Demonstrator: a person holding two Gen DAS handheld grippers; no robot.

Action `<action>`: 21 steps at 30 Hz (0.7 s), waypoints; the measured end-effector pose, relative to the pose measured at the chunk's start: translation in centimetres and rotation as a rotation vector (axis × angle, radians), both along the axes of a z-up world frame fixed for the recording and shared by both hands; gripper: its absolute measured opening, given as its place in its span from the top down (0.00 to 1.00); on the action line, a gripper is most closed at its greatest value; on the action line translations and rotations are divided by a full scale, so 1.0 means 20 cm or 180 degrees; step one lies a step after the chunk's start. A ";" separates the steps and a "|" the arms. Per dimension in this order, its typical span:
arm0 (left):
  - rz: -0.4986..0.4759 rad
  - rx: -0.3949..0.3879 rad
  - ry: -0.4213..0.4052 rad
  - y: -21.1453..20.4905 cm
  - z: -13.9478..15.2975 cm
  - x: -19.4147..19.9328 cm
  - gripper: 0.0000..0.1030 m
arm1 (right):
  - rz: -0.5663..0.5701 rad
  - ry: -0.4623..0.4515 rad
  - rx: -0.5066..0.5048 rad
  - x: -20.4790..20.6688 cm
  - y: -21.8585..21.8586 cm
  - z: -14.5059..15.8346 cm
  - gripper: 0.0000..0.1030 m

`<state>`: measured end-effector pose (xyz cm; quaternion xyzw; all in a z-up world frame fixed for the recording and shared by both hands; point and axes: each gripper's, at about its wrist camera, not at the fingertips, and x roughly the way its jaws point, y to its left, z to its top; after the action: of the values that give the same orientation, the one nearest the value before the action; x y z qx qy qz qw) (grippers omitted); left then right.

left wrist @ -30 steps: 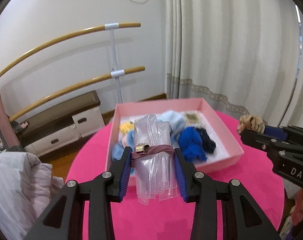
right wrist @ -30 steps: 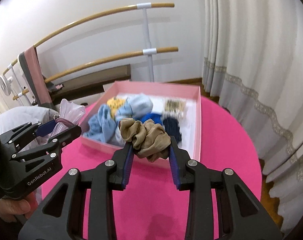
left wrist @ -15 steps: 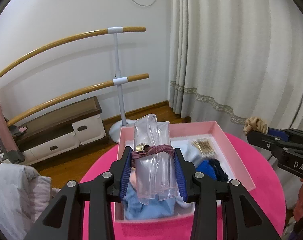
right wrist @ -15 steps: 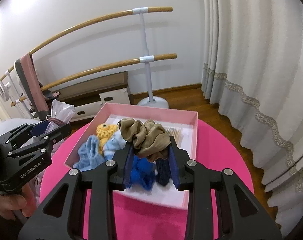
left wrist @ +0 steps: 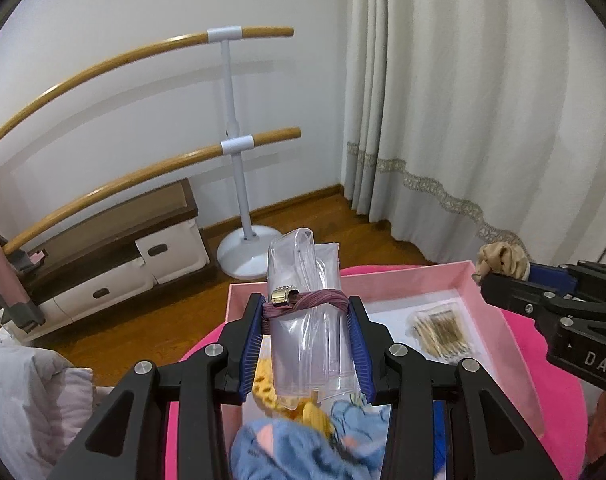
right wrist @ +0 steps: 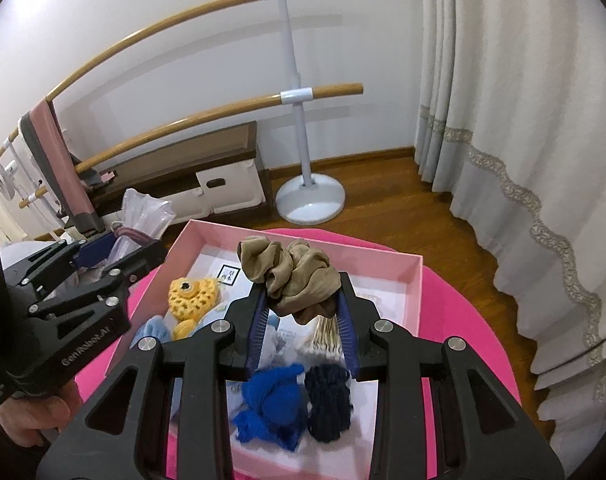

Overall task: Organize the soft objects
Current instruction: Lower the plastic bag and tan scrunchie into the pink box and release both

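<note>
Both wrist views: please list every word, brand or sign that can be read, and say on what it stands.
"DAS", cut off by the picture edge: on the right gripper body, seen in the left wrist view.
"GenRobot.AI": on the left gripper body, seen in the right wrist view.
Small black-framed label on the floor of the pink box: characters too small to read.
No other text shows.

Both grippers, left (left wrist: 307,344) and right (right wrist: 303,322), point downward, fingers clamped.
</note>
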<state>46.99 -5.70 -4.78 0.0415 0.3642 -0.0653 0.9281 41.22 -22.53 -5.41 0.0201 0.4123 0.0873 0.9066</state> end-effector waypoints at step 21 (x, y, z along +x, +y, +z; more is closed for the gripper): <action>-0.0035 -0.0016 0.0490 -0.02 -0.18 0.77 0.58 | -0.0015 0.0416 0.0133 0.25 0.01 -0.23 0.62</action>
<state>62.32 -6.09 -8.42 0.0360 0.4341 -0.0744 0.8971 46.27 -22.33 -10.08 0.0456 0.4687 0.0923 0.8774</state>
